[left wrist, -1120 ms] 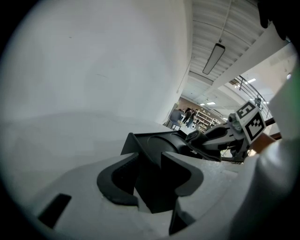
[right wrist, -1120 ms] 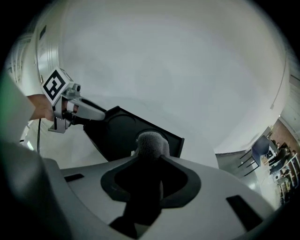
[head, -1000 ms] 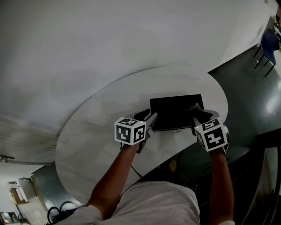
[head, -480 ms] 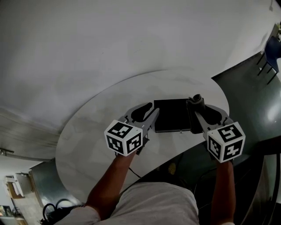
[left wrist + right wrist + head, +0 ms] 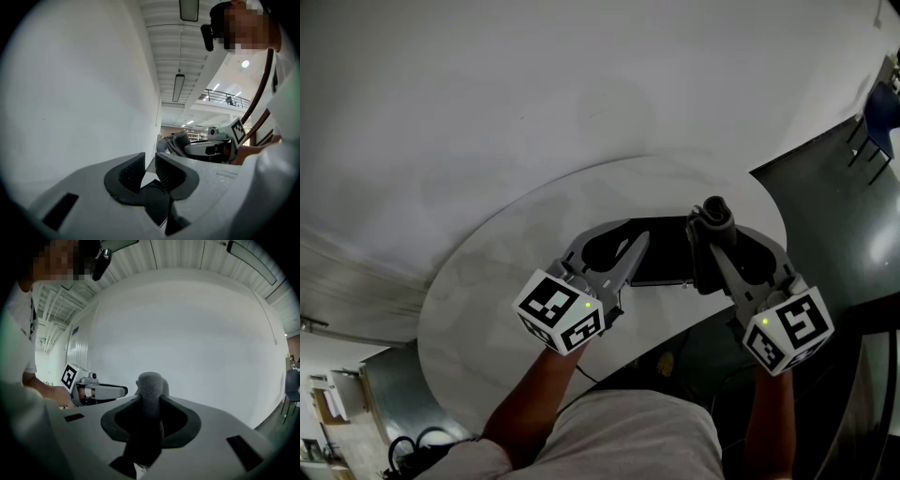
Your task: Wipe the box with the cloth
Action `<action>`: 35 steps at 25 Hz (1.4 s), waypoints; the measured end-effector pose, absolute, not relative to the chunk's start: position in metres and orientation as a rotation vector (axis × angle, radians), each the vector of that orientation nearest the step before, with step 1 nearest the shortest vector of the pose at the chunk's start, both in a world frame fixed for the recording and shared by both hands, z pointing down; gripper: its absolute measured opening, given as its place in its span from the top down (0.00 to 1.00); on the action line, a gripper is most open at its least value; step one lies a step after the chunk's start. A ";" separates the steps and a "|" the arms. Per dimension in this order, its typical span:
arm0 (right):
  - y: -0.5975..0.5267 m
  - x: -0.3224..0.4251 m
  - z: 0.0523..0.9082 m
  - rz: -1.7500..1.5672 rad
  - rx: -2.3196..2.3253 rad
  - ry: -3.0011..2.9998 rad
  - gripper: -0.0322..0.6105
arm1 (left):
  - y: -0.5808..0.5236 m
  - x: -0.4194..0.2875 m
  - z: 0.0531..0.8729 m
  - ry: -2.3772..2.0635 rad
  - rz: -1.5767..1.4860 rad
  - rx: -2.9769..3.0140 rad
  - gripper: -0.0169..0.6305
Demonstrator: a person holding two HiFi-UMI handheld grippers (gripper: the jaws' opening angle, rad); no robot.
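Observation:
A flat black box (image 5: 667,255) lies on the round white table (image 5: 506,272), partly hidden behind both grippers. My right gripper (image 5: 709,228) is held above the box's right end, shut on a rolled grey cloth (image 5: 715,211) that sticks out past its tips. In the right gripper view the cloth (image 5: 151,383) fills the gap of that gripper (image 5: 151,401). My left gripper (image 5: 634,236) hovers over the box's left end. Its jaws (image 5: 150,161) are closing, a narrow gap remains, and nothing is between them.
A white wall rises behind the table. Dark floor (image 5: 834,206) lies to the right, with a blue chair (image 5: 877,98) at the far right. The person's arms and torso fill the bottom of the head view.
Both grippers have risen off the box toward the camera. The cloth went up with the right gripper. The left jaws have narrowed.

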State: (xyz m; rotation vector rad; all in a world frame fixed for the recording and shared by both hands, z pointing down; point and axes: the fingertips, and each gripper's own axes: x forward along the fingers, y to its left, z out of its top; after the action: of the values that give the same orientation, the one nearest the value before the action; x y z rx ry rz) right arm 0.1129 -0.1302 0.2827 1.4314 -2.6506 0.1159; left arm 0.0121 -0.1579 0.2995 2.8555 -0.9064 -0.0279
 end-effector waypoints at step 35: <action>-0.103 0.094 0.242 -0.125 1.460 -2.925 0.79 | -0.134 0.033 0.250 -0.834 -0.275 3.015 0.95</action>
State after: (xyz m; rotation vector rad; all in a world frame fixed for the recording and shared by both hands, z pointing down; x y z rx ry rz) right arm 0.0943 -0.1033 0.2425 1.4596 -2.9251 -0.1249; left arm 0.0333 -0.1337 0.2497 3.0149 -0.8345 -0.2754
